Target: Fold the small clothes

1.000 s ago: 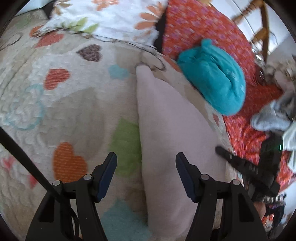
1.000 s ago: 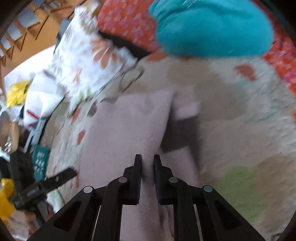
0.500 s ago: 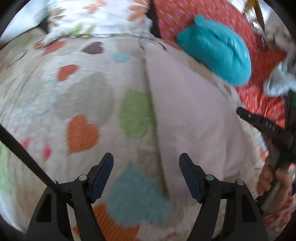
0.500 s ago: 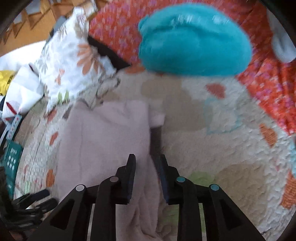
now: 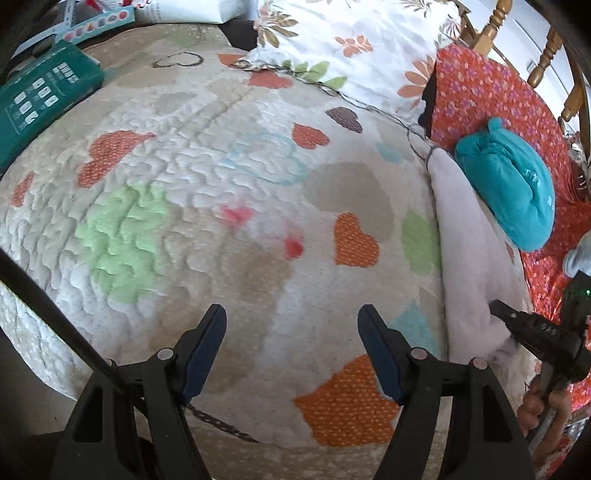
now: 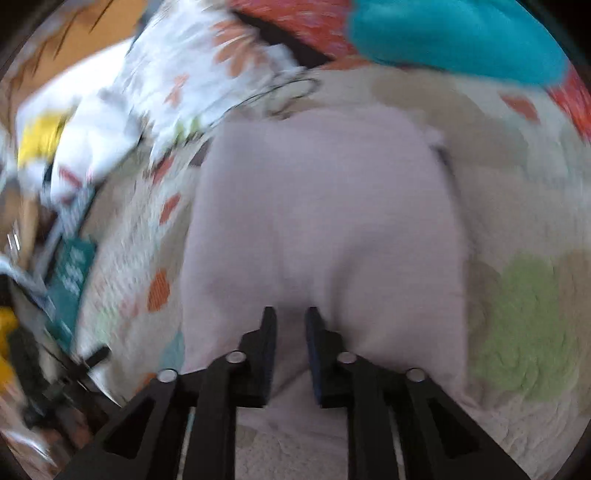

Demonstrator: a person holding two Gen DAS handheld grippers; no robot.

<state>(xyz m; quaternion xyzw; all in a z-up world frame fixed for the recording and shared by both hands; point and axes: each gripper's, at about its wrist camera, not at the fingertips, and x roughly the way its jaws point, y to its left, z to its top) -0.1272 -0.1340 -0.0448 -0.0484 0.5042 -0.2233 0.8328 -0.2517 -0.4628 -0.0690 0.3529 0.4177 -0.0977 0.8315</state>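
Observation:
A pale pink garment (image 5: 469, 236) lies folded flat on the heart-patterned quilt (image 5: 221, 184), at the far right of the left wrist view. My left gripper (image 5: 291, 314) is open over bare quilt to the garment's left, with nothing between its fingers. In the right wrist view the pink garment (image 6: 325, 206) fills the middle. My right gripper (image 6: 291, 314) is at its near edge, jaws closing to a narrow gap with a pucker of pink cloth pinched between them. The left view shows that right gripper (image 5: 498, 308) from the side, held by a hand (image 5: 546, 406).
A folded teal garment (image 5: 506, 184) rests on the red floral sheet (image 5: 480, 81) beyond the pink one. A floral pillow (image 5: 351, 40) lies at the back, a teal box (image 5: 37, 99) at the quilt's left edge, and a wooden chair (image 5: 495, 22) behind.
My left gripper swung left off the pink garment onto bare quilt. My right gripper dropped toward the garment's near edge, widened a little, then narrowed on the cloth.

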